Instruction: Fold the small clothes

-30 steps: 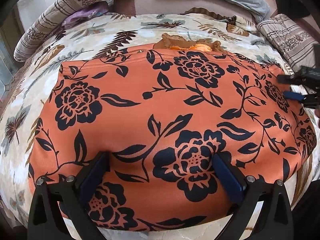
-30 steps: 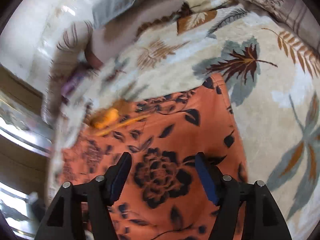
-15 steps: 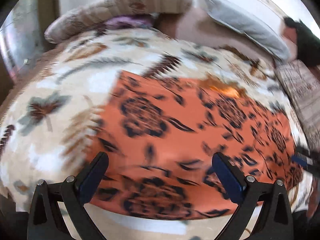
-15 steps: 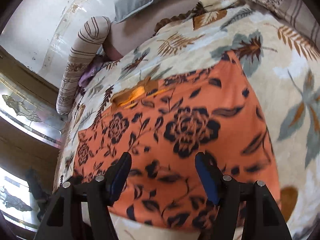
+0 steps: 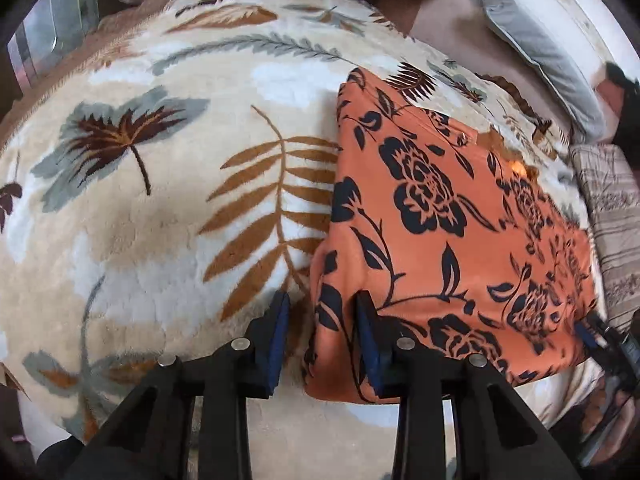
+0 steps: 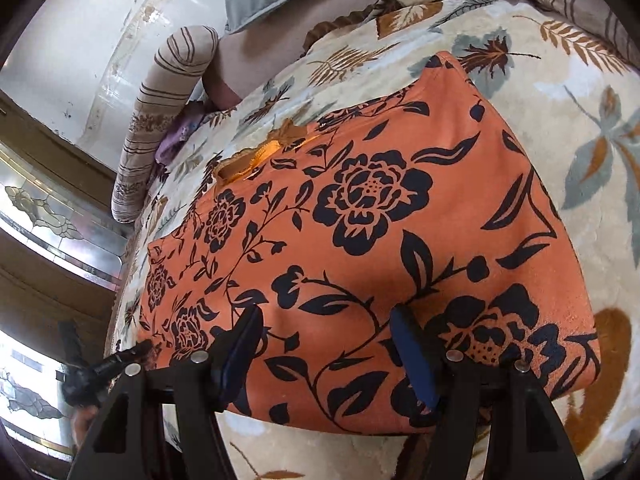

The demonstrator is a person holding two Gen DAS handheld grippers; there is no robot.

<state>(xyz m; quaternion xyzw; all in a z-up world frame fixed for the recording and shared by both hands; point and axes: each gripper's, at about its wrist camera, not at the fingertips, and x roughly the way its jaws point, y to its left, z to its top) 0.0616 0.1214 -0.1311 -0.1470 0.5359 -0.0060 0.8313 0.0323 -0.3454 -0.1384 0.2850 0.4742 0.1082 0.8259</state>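
Orange floral garment is lying flat on the leaf-print blanket, long axis running 7 to 2 o'clock from the left gripper, whose half-open jaws are straddling its near-left corner. Right gripper, jaws wide, is sitting over the near edge. A second ago the left gripper was centred over the garment, jaws wider.

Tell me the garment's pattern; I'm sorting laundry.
Orange garment with dark navy flowers and vines, clearest in the right wrist view.
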